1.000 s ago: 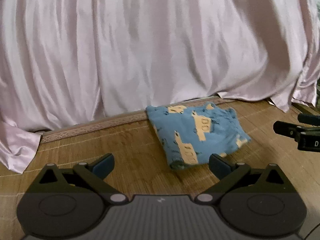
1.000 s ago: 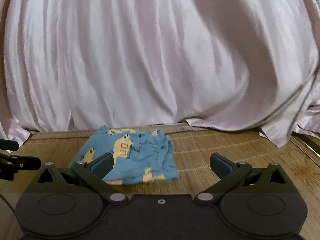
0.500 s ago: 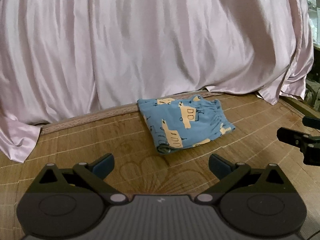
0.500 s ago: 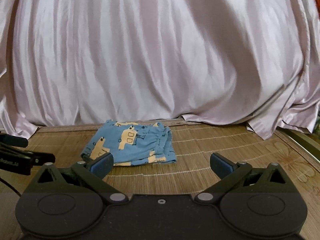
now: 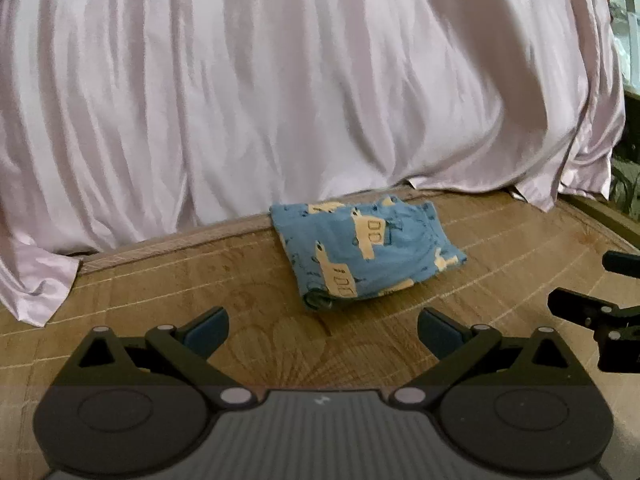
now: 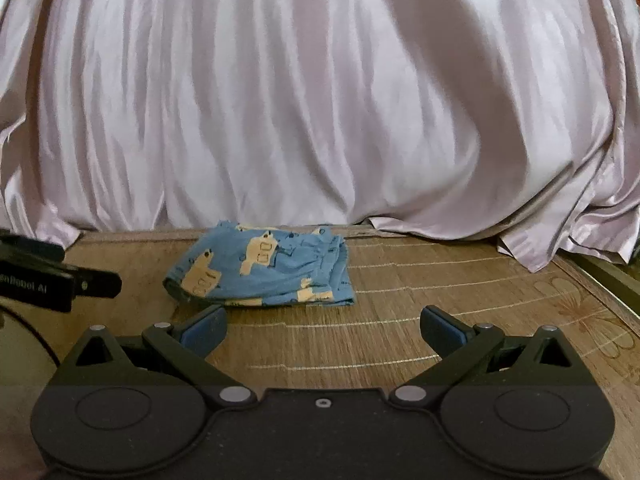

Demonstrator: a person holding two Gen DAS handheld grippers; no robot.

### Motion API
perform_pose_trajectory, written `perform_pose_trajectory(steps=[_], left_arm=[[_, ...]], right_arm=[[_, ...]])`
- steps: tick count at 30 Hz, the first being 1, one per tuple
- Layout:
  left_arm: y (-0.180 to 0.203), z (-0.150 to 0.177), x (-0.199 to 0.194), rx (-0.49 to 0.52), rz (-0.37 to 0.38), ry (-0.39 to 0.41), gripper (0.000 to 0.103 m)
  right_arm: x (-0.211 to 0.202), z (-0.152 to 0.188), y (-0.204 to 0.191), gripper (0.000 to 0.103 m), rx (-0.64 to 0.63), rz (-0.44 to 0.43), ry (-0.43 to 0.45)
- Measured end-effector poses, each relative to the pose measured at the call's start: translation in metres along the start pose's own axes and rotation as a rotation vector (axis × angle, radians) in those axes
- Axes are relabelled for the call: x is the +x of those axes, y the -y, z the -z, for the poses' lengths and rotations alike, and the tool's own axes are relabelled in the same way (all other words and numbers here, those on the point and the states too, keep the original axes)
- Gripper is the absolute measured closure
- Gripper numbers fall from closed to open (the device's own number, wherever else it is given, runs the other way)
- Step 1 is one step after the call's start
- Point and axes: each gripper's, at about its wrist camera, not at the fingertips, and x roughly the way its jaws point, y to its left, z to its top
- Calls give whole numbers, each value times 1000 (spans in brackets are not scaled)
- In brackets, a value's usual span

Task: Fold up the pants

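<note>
Lying folded into a compact stack on the mat (image 5: 208,276), the pants (image 5: 368,252) need no grip, so left tongs (image 5: 320,330) and right tongs (image 6: 322,326) gape wide, empty.

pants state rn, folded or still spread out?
Folded. The blue pants lie as a compact stacked rectangle on the mat, layered edges showing in the right wrist view; both grippers are open and clear of them.

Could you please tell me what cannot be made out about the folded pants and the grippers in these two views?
- Pants: inner layers hidden by the top fold, both views.
- Right gripper: cut off by the left wrist view's right edge.
- Left gripper: cut off by the right wrist view's left edge.
- Mat's far edge: covered by curtain.
</note>
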Motion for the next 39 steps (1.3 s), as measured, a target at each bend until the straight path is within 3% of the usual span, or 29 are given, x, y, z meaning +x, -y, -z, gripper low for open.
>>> perform_pose_trajectory(steps=[19, 39], left_arm=[[6, 14, 6, 21, -46, -45, 0], [-4, 17, 5, -36, -66, -59, 0]], right_arm=[[8, 5, 9, 1, 60, -20, -27], [7, 5, 9, 1, 61, -8, -37]])
